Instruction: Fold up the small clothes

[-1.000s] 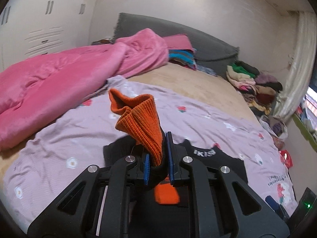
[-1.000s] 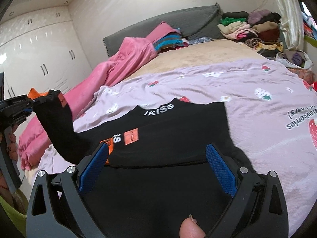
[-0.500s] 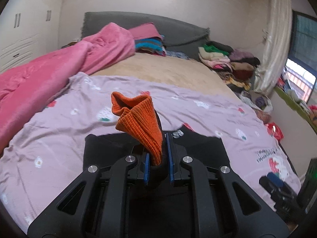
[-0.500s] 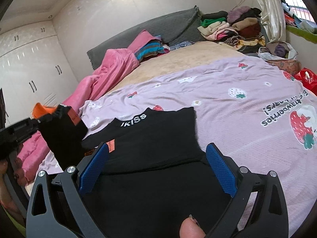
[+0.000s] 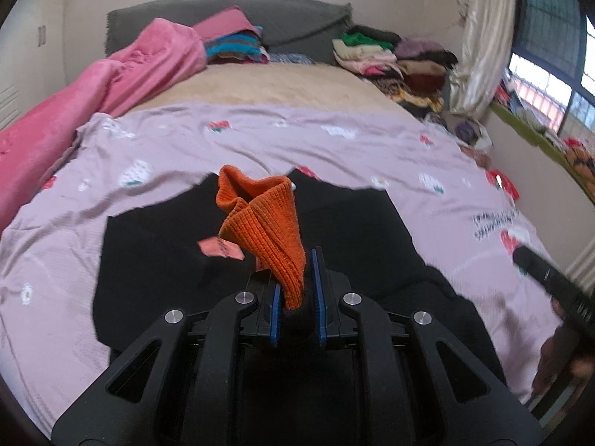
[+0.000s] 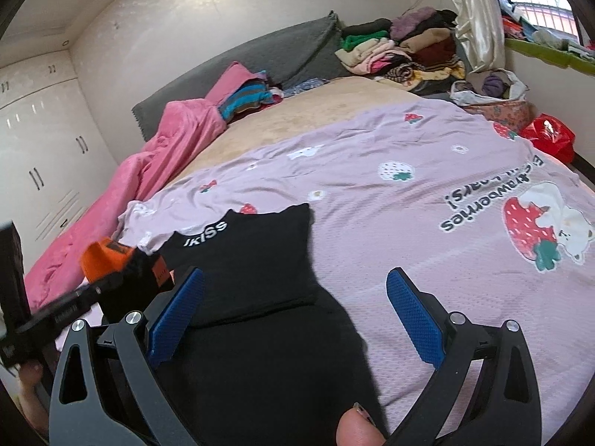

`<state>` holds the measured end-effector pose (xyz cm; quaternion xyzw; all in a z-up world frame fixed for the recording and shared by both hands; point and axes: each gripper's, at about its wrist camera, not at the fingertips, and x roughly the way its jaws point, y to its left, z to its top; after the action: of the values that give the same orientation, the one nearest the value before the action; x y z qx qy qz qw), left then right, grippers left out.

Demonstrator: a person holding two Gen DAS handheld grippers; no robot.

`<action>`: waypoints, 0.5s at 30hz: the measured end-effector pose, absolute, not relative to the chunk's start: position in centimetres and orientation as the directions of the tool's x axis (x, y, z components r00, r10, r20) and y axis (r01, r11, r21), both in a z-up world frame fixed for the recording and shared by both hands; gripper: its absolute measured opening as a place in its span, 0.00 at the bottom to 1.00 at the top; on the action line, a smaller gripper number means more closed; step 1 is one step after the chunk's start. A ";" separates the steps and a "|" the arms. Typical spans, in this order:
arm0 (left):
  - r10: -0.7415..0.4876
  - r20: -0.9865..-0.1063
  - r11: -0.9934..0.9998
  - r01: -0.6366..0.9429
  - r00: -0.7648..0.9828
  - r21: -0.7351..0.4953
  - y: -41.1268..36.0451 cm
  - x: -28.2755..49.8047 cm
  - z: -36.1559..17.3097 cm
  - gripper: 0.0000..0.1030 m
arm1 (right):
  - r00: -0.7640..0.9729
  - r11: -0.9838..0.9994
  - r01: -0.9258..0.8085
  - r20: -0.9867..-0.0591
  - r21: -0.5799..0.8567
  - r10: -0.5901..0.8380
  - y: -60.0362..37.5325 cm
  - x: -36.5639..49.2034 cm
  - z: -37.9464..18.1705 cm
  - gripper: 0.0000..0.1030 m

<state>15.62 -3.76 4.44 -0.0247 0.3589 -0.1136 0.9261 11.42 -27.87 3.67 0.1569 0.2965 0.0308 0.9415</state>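
Observation:
A small black top (image 6: 256,260) with white "KISS" lettering lies on the lilac strawberry sheet (image 6: 409,200). Its orange ribbed cuff (image 5: 262,223) stands up between the blue pads of my left gripper (image 5: 297,290), which is shut on it and holds the sleeve over the black body (image 5: 156,260). In the right wrist view that cuff (image 6: 106,260) shows at the left edge, low over the garment. My right gripper (image 6: 293,319) stands wide open above the top's near hem, nothing between its fingers. A fingertip (image 6: 357,427) shows at the bottom.
A pink blanket (image 5: 93,89) lies heaped along the left of the bed. Piles of clothes (image 5: 394,59) sit at the far right by the grey headboard (image 5: 290,18). A red bag (image 6: 550,137) and a curtain (image 6: 472,11) are beyond the right edge.
My left gripper has carried the orange-cuffed sleeve down and across over the black top. The right gripper has shifted sideways along the hem, still wide open.

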 end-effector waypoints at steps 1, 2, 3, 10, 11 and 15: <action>-0.238 -0.667 0.970 0.212 0.706 -0.122 -4.2 15.6 3.9 0.07 | 0.822 0.949 0.041 -0.550 0.311 0.145 -28.1 11.4 3.6 0.95; -0.245 -0.672 0.967 0.224 0.699 -0.119 -4.6 15.6 3.5 0.07 | 0.823 0.950 0.046 -0.551 0.310 0.140 -28.2 11.4 3.6 0.95; -0.252 -0.677 0.964 0.237 0.692 -0.117 -4.8 15.6 3.2 0.07 | 0.822 0.950 0.054 -0.553 0.308 0.133 -28.4 11.4 3.6 0.95; -0.359 -0.697 0.920 0.362 0.621 -0.150 -6.7 14.9 0.8 0.07 | 0.812 0.951 0.086 -0.574 0.298 0.107 -28.6 11.9 3.2 0.95; -0.373 -0.701 0.912 0.379 0.608 -0.156 -6.9 14.8 0.5 0.09 | 0.809 0.951 0.090 -0.579 0.294 0.103 -28.5 12.0 3.1 0.95; -0.426 -0.708 0.886 0.417 0.563 -0.202 -7.0 14.7 -0.3 0.33 | 0.792 0.949 0.094 -0.599 0.302 0.113 -28.4 12.4 2.5 0.95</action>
<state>14.67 -7.02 -0.33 -0.0059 0.4024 -0.2384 0.8839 12.44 -28.40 2.48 0.1603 0.3221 0.0050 0.9330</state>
